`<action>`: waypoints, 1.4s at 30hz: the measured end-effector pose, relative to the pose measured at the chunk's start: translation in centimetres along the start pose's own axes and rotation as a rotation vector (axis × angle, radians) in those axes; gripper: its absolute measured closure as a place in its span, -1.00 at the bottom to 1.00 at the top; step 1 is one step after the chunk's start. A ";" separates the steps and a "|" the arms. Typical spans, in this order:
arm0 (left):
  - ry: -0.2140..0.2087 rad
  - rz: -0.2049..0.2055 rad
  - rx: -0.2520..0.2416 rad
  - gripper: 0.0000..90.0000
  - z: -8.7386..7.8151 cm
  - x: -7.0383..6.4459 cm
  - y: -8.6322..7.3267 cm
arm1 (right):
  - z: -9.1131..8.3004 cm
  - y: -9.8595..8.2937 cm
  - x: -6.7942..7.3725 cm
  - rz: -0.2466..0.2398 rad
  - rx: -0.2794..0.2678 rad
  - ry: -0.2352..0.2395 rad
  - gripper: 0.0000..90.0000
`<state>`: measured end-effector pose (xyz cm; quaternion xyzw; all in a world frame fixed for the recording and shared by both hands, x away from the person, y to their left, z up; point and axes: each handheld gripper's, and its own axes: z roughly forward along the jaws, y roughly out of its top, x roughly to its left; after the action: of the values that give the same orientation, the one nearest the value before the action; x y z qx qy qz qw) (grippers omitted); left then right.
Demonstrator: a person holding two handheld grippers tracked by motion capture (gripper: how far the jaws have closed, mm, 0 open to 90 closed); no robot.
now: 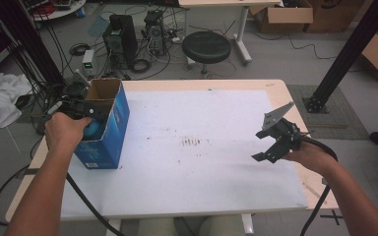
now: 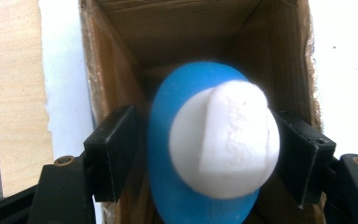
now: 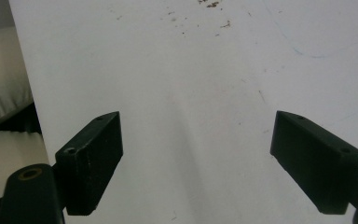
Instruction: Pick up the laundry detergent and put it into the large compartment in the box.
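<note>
A blue box point(image 1: 106, 132) with an open brown cardboard top stands at the table's left edge. My left gripper point(image 1: 94, 123) is at the box's mouth, shut on a blue rounded object with a white cap point(image 2: 214, 144). In the left gripper view the two black pads point(image 2: 114, 151) press both sides of it, over the box's cardboard inside point(image 2: 168, 32). My right gripper point(image 1: 270, 142) hovers over the right side of the white sheet, open, with nothing between its fingers point(image 3: 93, 158).
A white sheet point(image 1: 192, 147) with small brown stains near the middle covers the wooden table point(image 1: 280, 91). Beyond the table are a black stool point(image 1: 206, 47), computer towers, cables and cardboard boxes. A black post point(image 1: 344, 54) rises at the right.
</note>
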<state>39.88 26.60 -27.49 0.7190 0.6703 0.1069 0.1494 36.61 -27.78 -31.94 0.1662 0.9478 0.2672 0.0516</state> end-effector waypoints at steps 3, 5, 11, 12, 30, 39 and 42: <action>0.000 -0.001 -0.010 -0.34 -0.4 0.1 0.0 | -0.1 0.0 0.1 0.003 0.001 -0.001 -0.63; -0.001 0.002 -0.015 -0.36 -0.7 0.1 0.0 | -0.1 0.0 0.1 -0.001 0.001 -0.003 -0.63; 0.000 0.006 -0.037 -0.37 -1.7 0.2 0.0 | -0.3 0.1 0.2 -0.001 -0.004 -0.005 -0.63; -0.002 0.007 -0.038 -0.37 -2.0 0.2 0.1 | -0.3 0.1 0.2 -0.002 -0.003 -0.005 -0.63; -0.015 0.070 -0.079 -0.45 -5.6 -1.0 0.8 | -0.7 0.2 0.5 -0.001 -0.003 -0.009 -0.63; -0.039 0.112 -0.103 -0.48 -7.2 -1.9 0.9 | -1.0 0.3 0.5 -0.004 -0.004 -0.015 -0.63; -0.055 0.131 -0.110 -0.49 -7.4 -2.4 0.8 | -1.0 0.3 0.6 -0.004 -0.005 -0.013 -0.63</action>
<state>37.85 24.73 -20.16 0.7548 0.6104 0.1333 0.1996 35.96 -27.78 -30.93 0.1658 0.9472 0.2681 0.0589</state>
